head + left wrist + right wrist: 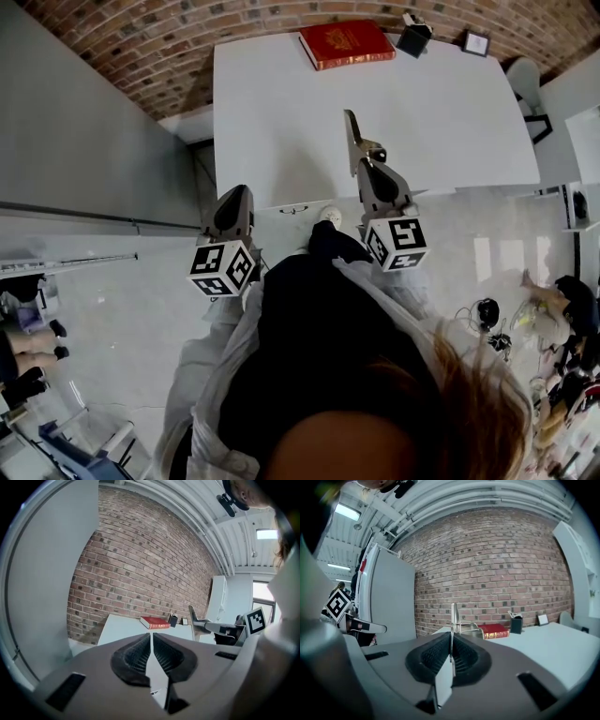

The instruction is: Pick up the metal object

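Metal object [453,613] tight inside right gripper [451,649]

Your desk [281,112] lies bare across its near and middle stretch, open to a reach from the front. At the far edge, by the brick wall [141,47], stand a red book [346,42], a black pen holder [413,37] and a small frame [475,42]. A grey partition [75,122] closes the left. The metal object [351,136], clamped upright in your right hand-held gripper [361,164], stands over the near edge.
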